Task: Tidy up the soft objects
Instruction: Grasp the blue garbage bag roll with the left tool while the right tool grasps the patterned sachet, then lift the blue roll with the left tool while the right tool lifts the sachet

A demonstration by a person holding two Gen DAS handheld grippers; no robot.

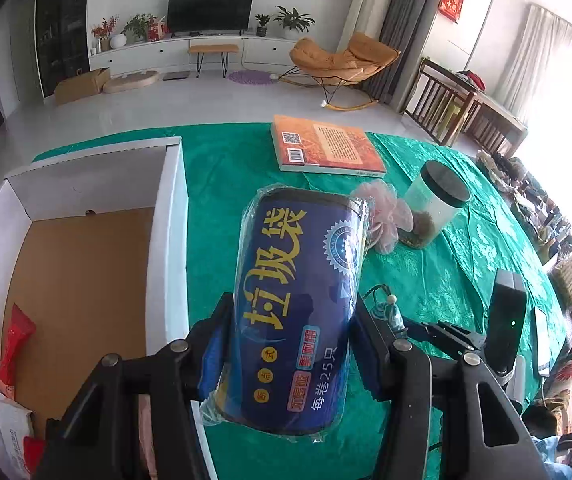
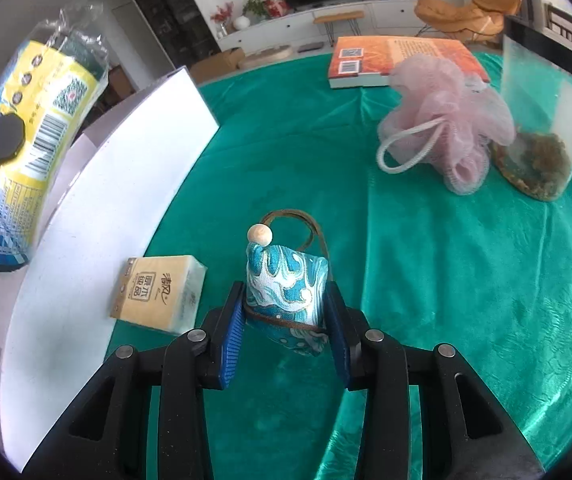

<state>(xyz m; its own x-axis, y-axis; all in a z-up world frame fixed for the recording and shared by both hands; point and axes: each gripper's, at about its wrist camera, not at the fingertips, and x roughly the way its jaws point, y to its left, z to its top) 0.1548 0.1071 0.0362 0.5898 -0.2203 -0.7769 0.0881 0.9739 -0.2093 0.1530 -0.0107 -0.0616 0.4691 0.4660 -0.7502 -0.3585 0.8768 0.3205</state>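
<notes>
At the left stands the white cardboard box with a brown floor [image 1: 86, 264]; some red and white packets already lie in its near corner. The step in hand, as I judge it, is the carrying of soft things to this box.

The left hand-held gripper [image 1: 291, 344] is clamped on a dark blue roll of garbage bags in clear plastic wrap [image 1: 297, 304]. The roll sits between the blue pads, which press on its two sides, and it points away from the camera. It hangs above the green satin tabletop [image 1: 445, 264], just right of the box wall. The next move, I think, is to bring it left over the wall and then release it inside the box.

The right hand-held gripper [image 2: 286, 320] is closed on a small teal and white embroidered fabric sachet with a wooden bead and a brown cord [image 2: 286, 284]. The sachet stands upright between the pads, close above or on the cloth; I cannot tell which. It should go to the box too.

A yellow tissue pack [image 2: 158, 296] lies beside the box wall, and a pink mesh bath puff [image 2: 445, 120] lies further right, touching a clear jar [image 2: 545, 120].
</notes>
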